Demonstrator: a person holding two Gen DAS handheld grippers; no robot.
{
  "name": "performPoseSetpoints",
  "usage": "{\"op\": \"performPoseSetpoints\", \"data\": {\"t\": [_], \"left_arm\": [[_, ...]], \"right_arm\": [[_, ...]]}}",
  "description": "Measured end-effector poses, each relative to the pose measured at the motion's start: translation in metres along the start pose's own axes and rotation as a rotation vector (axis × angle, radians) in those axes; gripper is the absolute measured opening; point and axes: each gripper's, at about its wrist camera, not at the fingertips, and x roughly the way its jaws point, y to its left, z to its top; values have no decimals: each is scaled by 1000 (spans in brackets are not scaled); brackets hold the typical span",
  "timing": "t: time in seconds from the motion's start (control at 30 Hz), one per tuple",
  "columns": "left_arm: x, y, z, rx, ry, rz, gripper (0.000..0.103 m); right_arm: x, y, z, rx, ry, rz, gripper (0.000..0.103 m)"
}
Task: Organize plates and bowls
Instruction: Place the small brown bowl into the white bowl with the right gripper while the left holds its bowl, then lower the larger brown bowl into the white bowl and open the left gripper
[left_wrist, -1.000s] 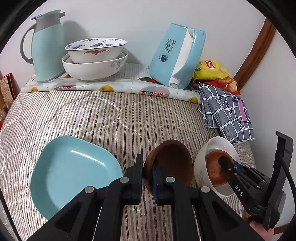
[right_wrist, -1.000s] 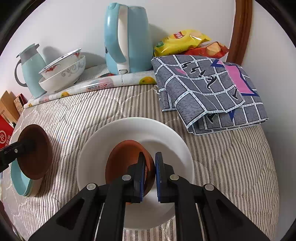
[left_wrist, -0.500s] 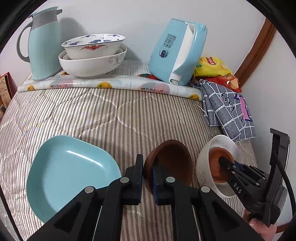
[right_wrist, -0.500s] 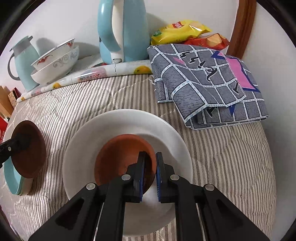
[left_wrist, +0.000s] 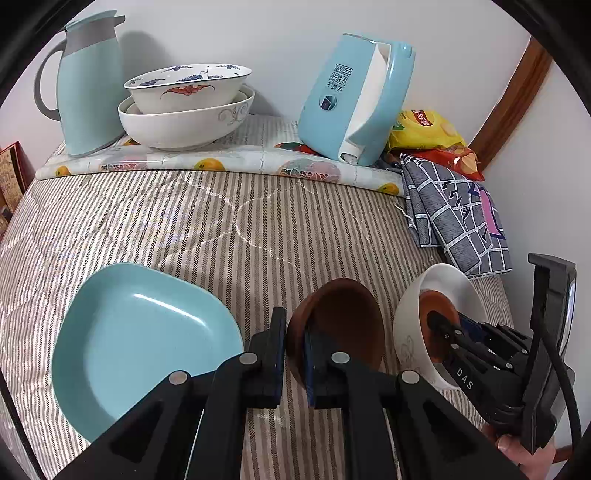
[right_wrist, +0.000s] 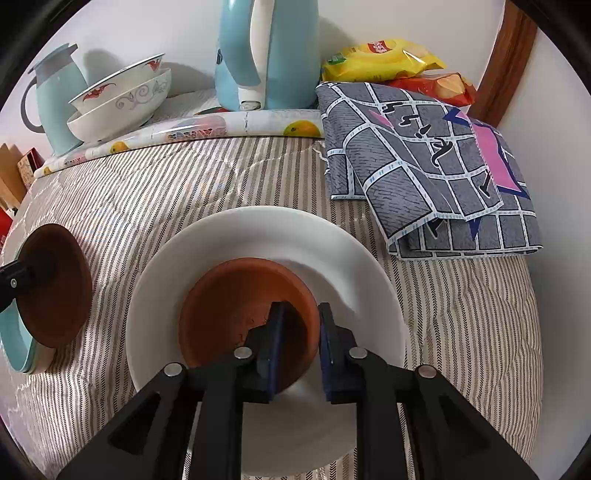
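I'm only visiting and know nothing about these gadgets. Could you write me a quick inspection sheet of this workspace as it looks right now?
Surface: striped quilt, fruit-print mat along the back.
Job's things: blue plate; dark brown bowl held on edge; orange-brown bowl sitting inside white bowl; two stacked bowls at the back.
Clutter: jug, kettle, snack bags, folded cloth.
Grippers: left gripper clamped on the dark brown bowl's rim; right gripper has just been opening, fingers either side of the orange-brown bowl's rim.
Cables: black cable by the right gripper.
Surroundings: white wall, wooden trim.
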Motion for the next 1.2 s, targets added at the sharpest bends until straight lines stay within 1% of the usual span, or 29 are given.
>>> {"op": "performPoseSetpoints", "data": {"t": [0.13,0.3,0.37,0.47,0.53,0.6,0.7,0.8,0.93,1.2], "left_arm": [[-4,0,-2,2,-6,0,9],[-12,-5,-3,12,-23,4,9],[-14,-8,-4,16,-23,5,9],[-19,-16,-5,21,-31,-1,9],[-23,-21,-6,30,-40,-2,9],[-27,-26,-5,34,-48,-8,9],[-32,-38,-5,48,-54,-24,9],[-34,-52,-7,70,-57,-31,9],[-30,-72,-9,91,-44,-59,9],[-12,-107,-10,139,-10,-54,9]], "right_arm": [[-2,2,-2,-6,-11,5,34],[-8,-1,-4,17,-20,24,35],[-15,-4,-6,30,-36,38,36],[-28,-11,-9,48,-67,65,41],[-37,-20,-12,74,-87,98,41],[-47,-30,-15,103,-110,108,41],[-60,-48,-21,147,-144,99,41],[-68,-66,-29,183,-155,79,43],[-71,-86,-40,216,-157,56,43],[-81,-118,-63,272,-168,21,43]]}}
